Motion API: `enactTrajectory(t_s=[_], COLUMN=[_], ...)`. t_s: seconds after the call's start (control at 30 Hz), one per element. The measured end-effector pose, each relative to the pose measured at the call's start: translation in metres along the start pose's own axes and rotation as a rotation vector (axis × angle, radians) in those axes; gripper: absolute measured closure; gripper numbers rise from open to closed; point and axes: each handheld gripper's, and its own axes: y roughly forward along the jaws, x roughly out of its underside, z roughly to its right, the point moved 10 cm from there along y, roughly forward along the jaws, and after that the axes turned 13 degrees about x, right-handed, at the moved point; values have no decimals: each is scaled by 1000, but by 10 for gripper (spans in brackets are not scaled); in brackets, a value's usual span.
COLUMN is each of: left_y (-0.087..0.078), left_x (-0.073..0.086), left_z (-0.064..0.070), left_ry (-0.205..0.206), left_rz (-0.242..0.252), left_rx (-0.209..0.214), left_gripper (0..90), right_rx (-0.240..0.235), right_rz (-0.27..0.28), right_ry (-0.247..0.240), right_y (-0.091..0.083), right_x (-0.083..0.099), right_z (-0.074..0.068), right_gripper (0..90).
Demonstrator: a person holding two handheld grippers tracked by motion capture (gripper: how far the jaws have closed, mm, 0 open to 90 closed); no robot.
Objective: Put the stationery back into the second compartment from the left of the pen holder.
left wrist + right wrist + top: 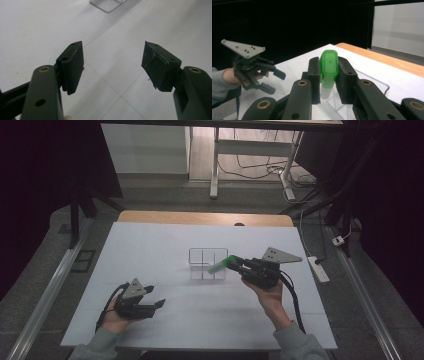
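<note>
1. Green-capped, pale-bodied plastic tube (221, 265): gripped by its green cap, lying roughly level, pale end pointing left over the right side of the organizer. In the right gripper view the tube (328, 67) sits between the 2 pads, cap toward the camera.
2. Right gripper (237, 262): clamped on the tube's cap, held above the table at the organizer's right edge. Its own view shows the right gripper (328, 75) with both pads pressed against the cap.
3. Clear plastic organizer box with 4 compartments (200, 254): stands at table centre, under the tube's pale end.
4. Left gripper (156, 305): near the front left of the table, well apart from the organizer, jaws spread wide with nothing between them; its own view shows the left gripper (113, 66) over bare surface.
5. White-covered table (150, 250): wooden edge visible at the far side.
</note>
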Motion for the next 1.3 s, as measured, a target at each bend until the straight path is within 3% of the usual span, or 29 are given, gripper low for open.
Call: enactTrajectory(t_s=[0.23,0.53,0.8,0.97,1.0,1.07,1.3], left_y=[-3,-6,-6,-7,-7,-7,-7], left_x=[10,14,16,17,18,18,19], left_z=[-7,-15,-19,-22,-22,-23,-23], left_ry=[-17,-43,-58,-67,-69,-70,-69], left_rz=[-16,-12,-17,-16,-17,-18,-21], left_rx=[-11,-16,-22,-27,-28,-30,-33], left_gripper=[317,305,299,298,298,297,295], right_rx=[41,86,92,91,80,112,104], right_rz=[11,-31,-84,-147,-160,-181,-189], right_ry=[7,10,-11,6,7,-19,-20], right_y=[10,34,53,64,66,68,58], right_x=[-16,-23,-16,-3,0,5,8], right_z=[13,28,28,31,30,32,32], right_gripper=[747,747,747,740,728,639,533])
